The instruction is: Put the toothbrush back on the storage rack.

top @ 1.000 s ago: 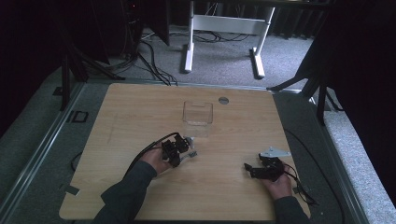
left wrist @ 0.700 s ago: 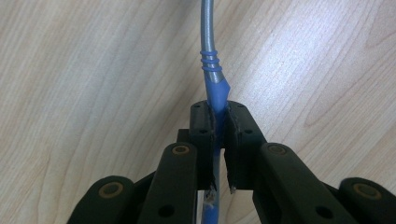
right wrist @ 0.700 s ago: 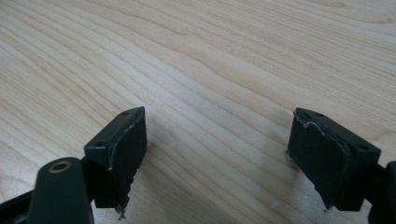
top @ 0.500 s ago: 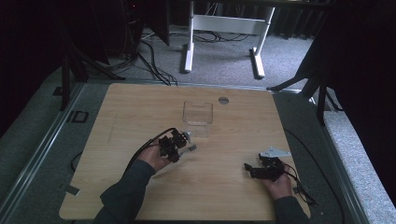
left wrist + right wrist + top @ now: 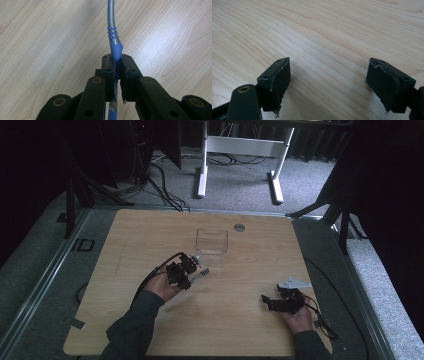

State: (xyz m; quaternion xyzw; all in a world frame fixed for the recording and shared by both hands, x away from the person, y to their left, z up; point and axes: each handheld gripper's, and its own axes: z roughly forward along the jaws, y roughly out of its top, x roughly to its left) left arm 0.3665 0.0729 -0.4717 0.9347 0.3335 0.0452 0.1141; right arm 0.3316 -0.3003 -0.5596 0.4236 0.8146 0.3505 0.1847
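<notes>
High view, table [image 5: 150,230]: 1 clear container [image 5: 211,241] at far centre, contents cannot tell.
Left gripper [image 5: 116,75]: clamped on blue-handled utensil [image 5: 113,30].
Right gripper [image 5: 328,82]: jaws wide.

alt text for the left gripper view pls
The left gripper is shut on the blue handle of a utensil, whose curved metal shaft runs up and away over the light wooden table. Its working end is out of frame.

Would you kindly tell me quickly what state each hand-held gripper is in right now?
Left hand-held gripper: closed on a blue-handled metal utensil.
Right hand-held gripper: open, holding nothing.
</notes>
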